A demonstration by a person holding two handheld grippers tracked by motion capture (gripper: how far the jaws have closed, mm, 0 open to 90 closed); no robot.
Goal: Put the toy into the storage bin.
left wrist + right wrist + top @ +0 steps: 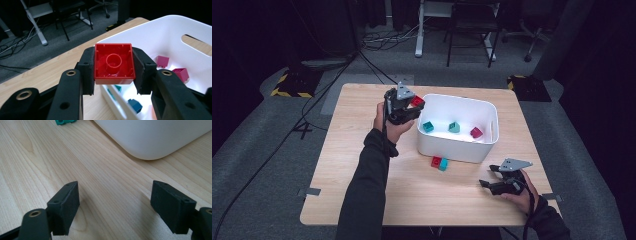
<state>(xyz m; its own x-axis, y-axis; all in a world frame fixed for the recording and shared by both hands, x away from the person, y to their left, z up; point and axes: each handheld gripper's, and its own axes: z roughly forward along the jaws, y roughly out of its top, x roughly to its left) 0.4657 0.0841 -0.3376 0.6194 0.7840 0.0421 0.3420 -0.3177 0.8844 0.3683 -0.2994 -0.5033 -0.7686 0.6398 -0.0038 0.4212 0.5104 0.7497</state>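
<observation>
1. Here the left tool (113, 75) is clamped on a red block (113, 63) — one pad on each of two opposite side walls, the hollow underside facing its own camera.
2. In the high view that block (417, 101) hangs over the rim of the white bin (457, 146) at about 10 o'clock of the bin, clear of the table (377, 210).
3. It looks like hard moulded plastic: light, stiff, not fragile, but smooth-walled, so probably slippery under a slack squeeze. The flat side walls seem the best place to hold it — as now.
4. The right tool (115, 205) stands wide open with nothing between its pads, low over the table at about 5 o'clock of the bin.
5. A red-and-teal pair of blocks (439, 163) lies on the table at the bin's 6 o'clock; teal and magenta blocks sit inside the bin.
</observation>
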